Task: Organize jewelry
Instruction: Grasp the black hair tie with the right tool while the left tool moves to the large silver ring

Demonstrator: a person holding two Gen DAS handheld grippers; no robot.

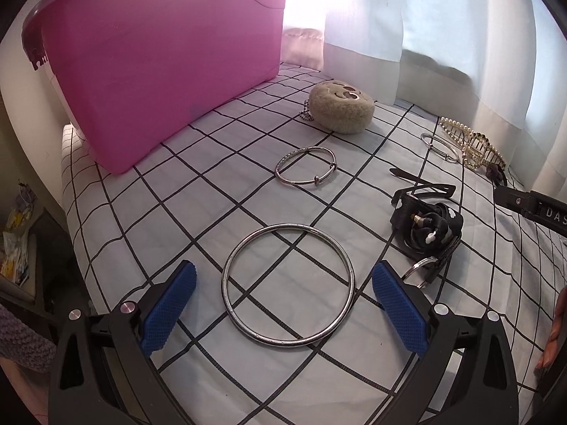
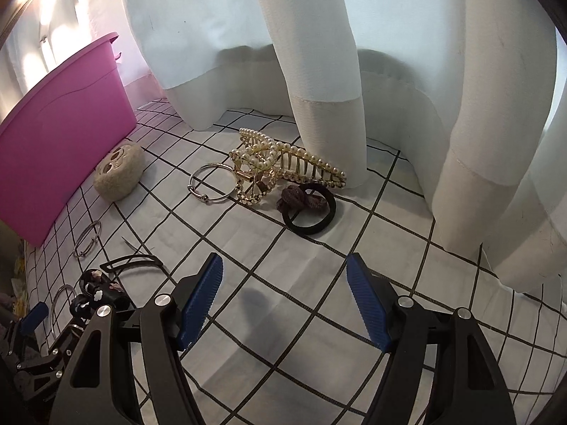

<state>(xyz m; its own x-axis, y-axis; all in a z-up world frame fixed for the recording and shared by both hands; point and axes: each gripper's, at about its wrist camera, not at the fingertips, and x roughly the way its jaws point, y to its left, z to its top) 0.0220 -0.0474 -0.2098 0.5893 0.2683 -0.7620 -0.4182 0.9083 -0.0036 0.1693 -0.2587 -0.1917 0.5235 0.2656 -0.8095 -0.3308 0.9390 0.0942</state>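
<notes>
Lying flat on the checked sheet (image 1: 198, 198), a large steel bangle (image 1: 287, 286) sits between the wide-open jaws of the left gripper (image 1: 283, 279), its near arc level with the blue pads (image 1: 170, 310) and touching neither. Just right of the right pad lies a black strap bundle (image 1: 427, 225) with a key ring at its near end. Farther out rests a thinner bangle (image 1: 306, 165), then a plush charm (image 1: 341, 107) on a bead chain, with the pink bin (image 1: 159, 71) standing to the left.

On the other side, the right gripper (image 2: 284, 276) also has its jaws spread wide, holding nothing, only bare sheet between the pads (image 2: 202, 301). Beyond it lie a black hair tie (image 2: 312, 209) with a brown scrunchie (image 2: 294, 196) touching it, a pearl claw clip (image 2: 280, 166) against the curtain (image 2: 329, 71), and a small bangle (image 2: 212, 183) touching the clip's left end.
</notes>
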